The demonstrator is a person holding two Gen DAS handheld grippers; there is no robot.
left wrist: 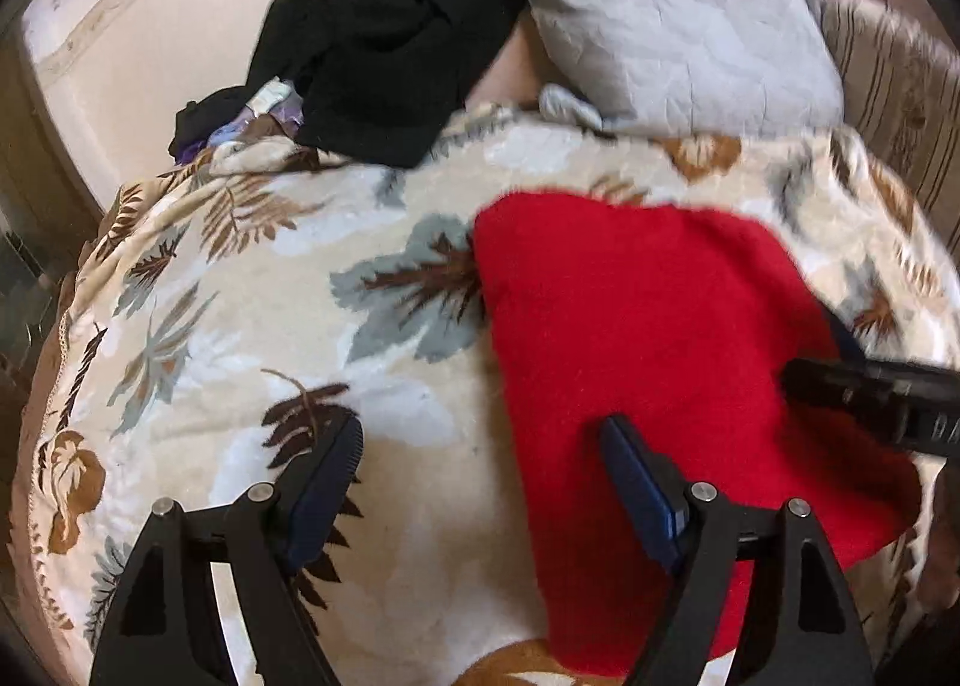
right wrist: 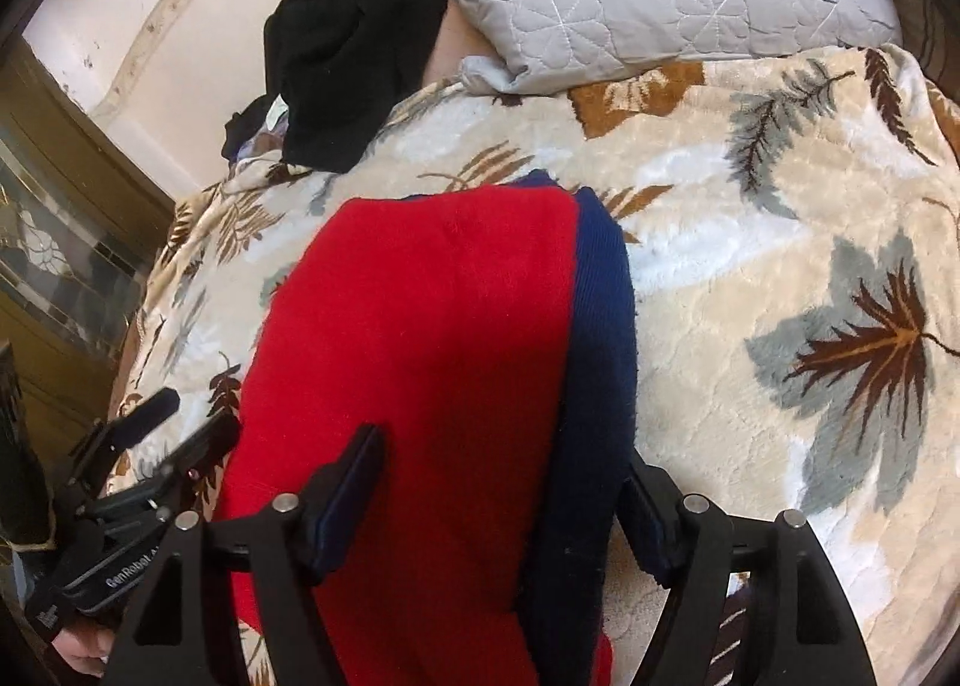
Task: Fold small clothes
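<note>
Left wrist view: the red garment [left wrist: 660, 356] lies flat on the leaf-patterned blanket [left wrist: 240, 326], filling the centre-right and lower right of the frame. Its long axis runs from upper centre down toward the lower right edge. The left gripper [left wrist: 480, 464] enters from the bottom, jaws spread wide. Its right-hand finger sits over the garment's lower left part; its left-hand finger stands over bare blanket, so the garment's left edge falls between the jaws. Nothing is pinched, and contact between pad and cloth cannot be confirmed. The right gripper [left wrist: 876, 404] shows as a dark shape at the right edge, over the garment's far side. A black garment [left wrist: 390, 38] and a grey quilted pillow [left wrist: 672, 26] lie in the upper frame, well apart.

Right wrist view: the red garment [right wrist: 408, 356] runs from mid-frame down to the bottom, with a navy blue layer [right wrist: 600, 326] showing along its right edge. The right gripper [right wrist: 504, 482] straddles that right edge, jaws spread, with no cloth clamped. The left gripper [right wrist: 150, 446] sits at lower left, just beside the opposite edge.

Judgement: each hand is nearest its own long edge; the fold is not yet begun.
</note>
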